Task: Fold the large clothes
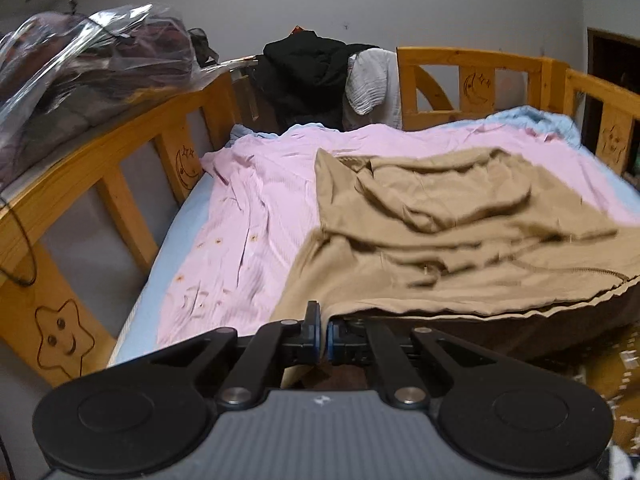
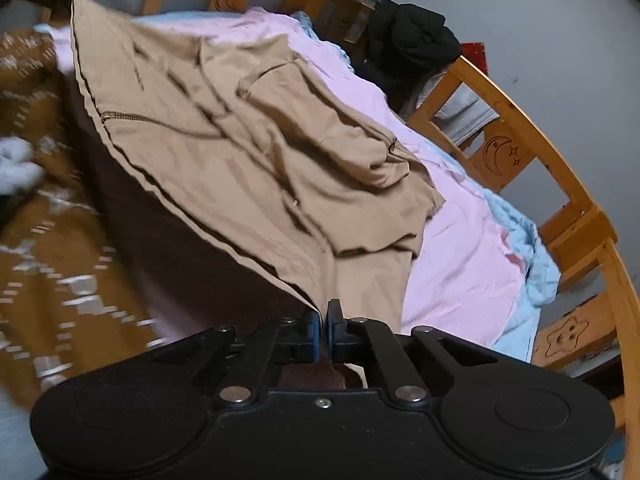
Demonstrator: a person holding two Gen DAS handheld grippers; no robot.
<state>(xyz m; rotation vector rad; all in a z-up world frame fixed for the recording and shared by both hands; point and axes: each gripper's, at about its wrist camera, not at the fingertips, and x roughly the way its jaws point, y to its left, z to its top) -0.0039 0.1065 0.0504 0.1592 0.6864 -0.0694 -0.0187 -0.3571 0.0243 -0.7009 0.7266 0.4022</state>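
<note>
1. I see the left gripper clamped on the near hem of the tan jacket, which lies across the pink sheet.
2. The right gripper pinches another hem corner; the dark lining underneath blurs.
3. Only the left view shows the plastic-wrapped bundle on the wooden bed rail.
</note>
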